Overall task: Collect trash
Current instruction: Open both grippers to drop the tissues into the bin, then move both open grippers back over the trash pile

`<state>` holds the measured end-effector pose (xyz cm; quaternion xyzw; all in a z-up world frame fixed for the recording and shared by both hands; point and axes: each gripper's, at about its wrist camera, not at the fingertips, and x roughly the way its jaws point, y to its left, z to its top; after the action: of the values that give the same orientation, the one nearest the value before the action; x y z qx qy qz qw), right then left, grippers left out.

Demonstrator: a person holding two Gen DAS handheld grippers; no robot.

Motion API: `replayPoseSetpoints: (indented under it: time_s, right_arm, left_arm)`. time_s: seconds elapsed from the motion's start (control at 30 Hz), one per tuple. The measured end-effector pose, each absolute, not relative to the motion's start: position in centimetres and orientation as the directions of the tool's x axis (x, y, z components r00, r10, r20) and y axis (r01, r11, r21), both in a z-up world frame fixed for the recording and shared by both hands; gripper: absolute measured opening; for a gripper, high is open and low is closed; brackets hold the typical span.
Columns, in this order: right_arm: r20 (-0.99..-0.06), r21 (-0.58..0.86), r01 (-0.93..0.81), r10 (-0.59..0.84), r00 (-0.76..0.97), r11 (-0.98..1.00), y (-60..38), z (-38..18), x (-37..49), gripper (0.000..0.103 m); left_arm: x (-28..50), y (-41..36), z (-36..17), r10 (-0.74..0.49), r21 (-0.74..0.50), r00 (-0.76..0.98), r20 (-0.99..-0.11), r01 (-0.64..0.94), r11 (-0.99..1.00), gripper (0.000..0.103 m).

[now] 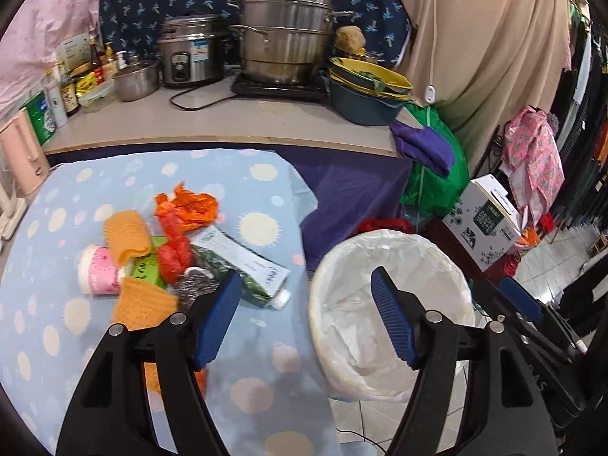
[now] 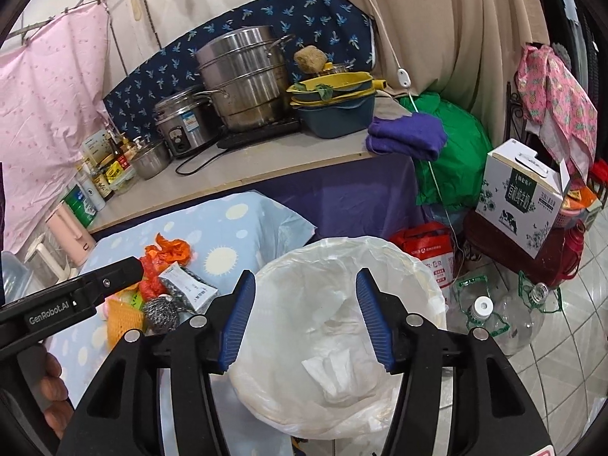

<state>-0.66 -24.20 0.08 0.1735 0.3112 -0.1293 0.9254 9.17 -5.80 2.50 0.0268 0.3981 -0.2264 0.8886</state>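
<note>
Nearby, steamer pot, milk carton box, bottles.

Thin, crinkled white plastic liner fills the round bin. A tangled grey steel-wool scourer lies on matt, dotted blue cloth. Stacked steel steamer pots look brushed, dully glossy.

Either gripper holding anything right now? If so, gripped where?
Nothing held. Left gripper is open between the trash pile and the lined bin; right gripper is open over the bin, with nothing between its fingers.
</note>
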Motion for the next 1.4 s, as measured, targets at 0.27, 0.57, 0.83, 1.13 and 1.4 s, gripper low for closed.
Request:
replayPoseSetpoints:
  time_s: [0.27,0.57,0.83,1.13,1.4]
  right_arm:
    - [-0.647,0.234,0.271,-0.059,0.76,0.934,-19.8,-0.7,0.5,0.056]
    - [-0.694,0.219,0.167,0.033,0.72,0.962,-13.4,-2.7,2.4,0.057]
    - [-0.762,0.261,0.107,0.137,0.632,0.959,-8.9,-6.5,4.1,0.057]
    - [-0.807,0.258,0.021,0.204,0.554,0.966,-3.8,-9.7,6.1,0.057]
    - [-0.831,0.249,-0.008,0.218,0.512,0.968,-1.6,-11.7,7.9,0.057]
  left_arm:
    - [9.4,-1.1,1.7,-0.252,-0.059,0.628,-0.736,0.312,0.948,0.07]
    - [9.8,6.0,-0.5,-0.169,-0.072,0.624,-0.763,0.177,0.982,0.076]
    - [9.9,12.1,-3.0,-0.099,-0.08,0.592,-0.8,0.058,0.995,0.076]
    - [9.0,16.9,-5.4,-0.056,-0.083,0.56,-0.827,-0.024,0.996,0.076]
    - [8.9,18.1,-6.4,-0.063,-0.096,0.542,-0.838,-0.033,0.995,0.076]
